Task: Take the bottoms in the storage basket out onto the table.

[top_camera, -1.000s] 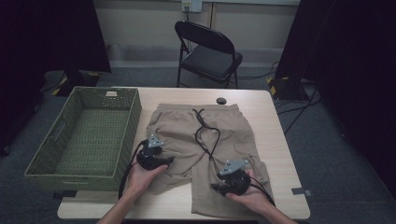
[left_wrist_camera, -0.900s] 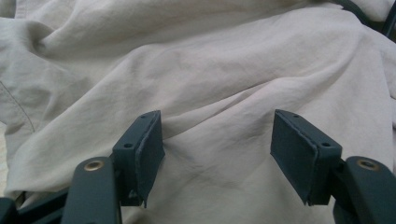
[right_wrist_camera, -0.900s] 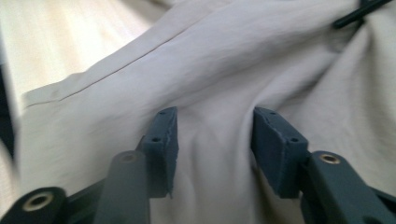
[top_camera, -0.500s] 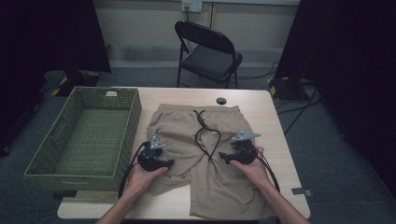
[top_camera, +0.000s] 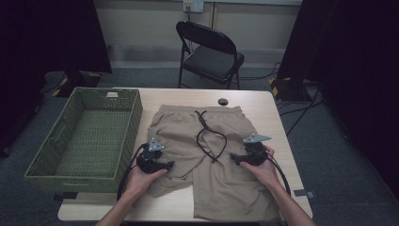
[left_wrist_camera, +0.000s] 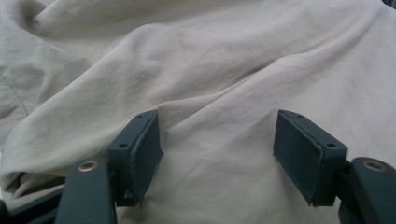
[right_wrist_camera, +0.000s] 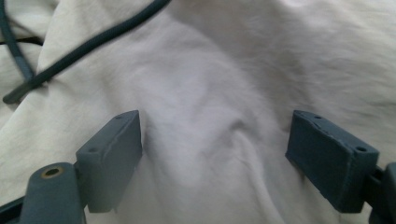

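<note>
Since a second ago the right gripper (top_camera: 241,158) has travelled from the hem end of the shorts' leg up toward the crotch and drawstring, and its jaws have just been opening; they now stand wide, with rumpled cloth between the pads but not pinched. Its flat, dark, rubbery pads (right_wrist_camera: 112,158) hover over a soft raised fold of pale fabric. Beside them a round black drawstring (right_wrist_camera: 93,42) snakes across the cloth.

The left gripper (top_camera: 164,165) has kept its place on the other leg. Its jaws stand moderately apart, the square pads (left_wrist_camera: 140,154) resting against creased fabric without clamping it.

Both tools sit on the tan shorts (top_camera: 188,134), a thin, matte, wrinkled woven garment spread flat on the pale wooden table (top_camera: 277,122), waistband toward the far edge and legs toward the person. The long drawstring loops in a loose oval down the middle.

Just left of the shorts stands a rectangular green wicker basket (top_camera: 134,117) with coarse woven walls. A small round black disc (top_camera: 222,101) lies near the far edge, and a black folding chair (top_camera: 209,52) stands beyond.
</note>
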### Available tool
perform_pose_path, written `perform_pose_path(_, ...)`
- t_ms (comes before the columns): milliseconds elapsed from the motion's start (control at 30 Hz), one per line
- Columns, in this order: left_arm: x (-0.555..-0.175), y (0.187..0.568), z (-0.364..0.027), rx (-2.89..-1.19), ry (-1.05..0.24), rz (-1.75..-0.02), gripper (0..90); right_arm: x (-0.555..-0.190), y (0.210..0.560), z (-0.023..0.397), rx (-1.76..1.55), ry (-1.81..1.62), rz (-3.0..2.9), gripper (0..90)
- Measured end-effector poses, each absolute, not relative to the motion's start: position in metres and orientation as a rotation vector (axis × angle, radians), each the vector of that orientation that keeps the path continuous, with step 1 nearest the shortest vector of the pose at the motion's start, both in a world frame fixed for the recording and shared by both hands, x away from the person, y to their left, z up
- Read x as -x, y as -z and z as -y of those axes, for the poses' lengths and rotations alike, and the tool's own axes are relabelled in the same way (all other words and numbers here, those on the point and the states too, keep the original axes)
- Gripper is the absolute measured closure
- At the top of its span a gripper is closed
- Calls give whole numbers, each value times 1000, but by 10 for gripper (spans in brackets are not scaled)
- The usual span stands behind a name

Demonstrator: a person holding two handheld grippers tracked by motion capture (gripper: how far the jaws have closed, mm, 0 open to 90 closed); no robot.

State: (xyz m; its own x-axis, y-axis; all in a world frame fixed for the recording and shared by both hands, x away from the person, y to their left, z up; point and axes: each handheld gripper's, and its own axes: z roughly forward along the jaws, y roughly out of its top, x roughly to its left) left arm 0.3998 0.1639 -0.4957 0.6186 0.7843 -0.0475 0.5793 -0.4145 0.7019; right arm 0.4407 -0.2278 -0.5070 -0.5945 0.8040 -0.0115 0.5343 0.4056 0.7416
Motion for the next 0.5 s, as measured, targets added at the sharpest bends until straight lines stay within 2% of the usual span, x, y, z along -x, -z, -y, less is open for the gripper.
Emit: perform_pose_path(500,-401,499,-140,-2143,-374,-1010,258,-460,507,278,-1228,-969,-2216,173)
